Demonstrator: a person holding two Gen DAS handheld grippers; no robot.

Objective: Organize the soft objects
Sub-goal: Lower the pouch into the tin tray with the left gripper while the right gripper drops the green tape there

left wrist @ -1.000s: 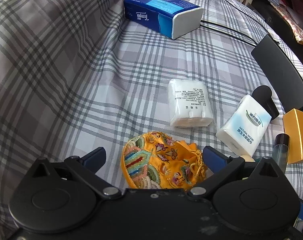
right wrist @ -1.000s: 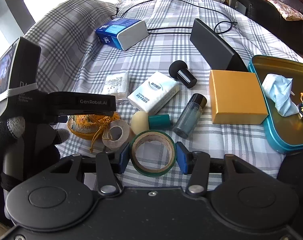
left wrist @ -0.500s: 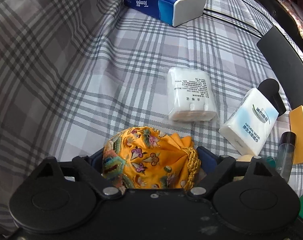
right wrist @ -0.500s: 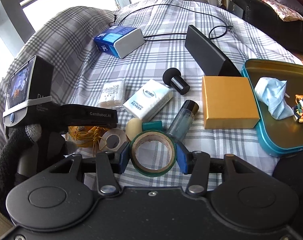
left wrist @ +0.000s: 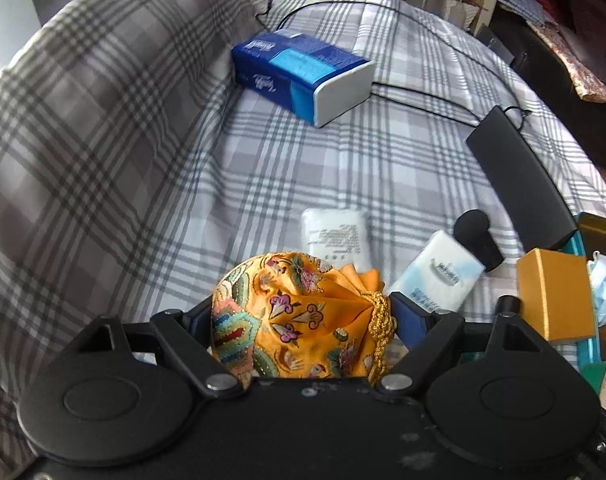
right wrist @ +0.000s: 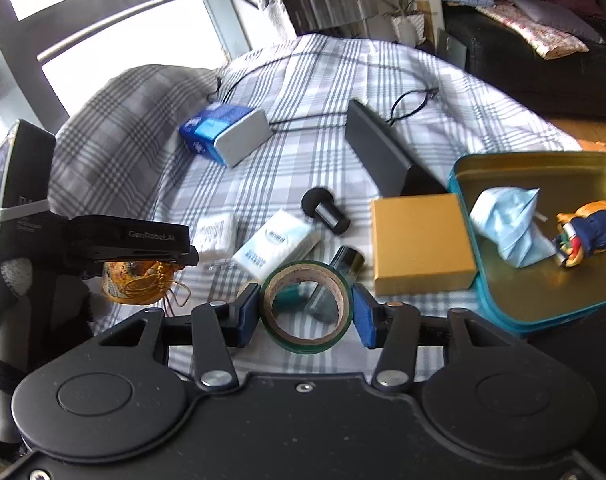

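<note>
While a mask and a small toy are already seen lying in the tin, the task is judged partly done. The pouch is clamped in the left gripper and appears lifted off the plaid cloth. A tape roll is gripped by the right gripper. Two tissue packs and a cotton-pad pack are left on the cloth, away from the tin.
</note>
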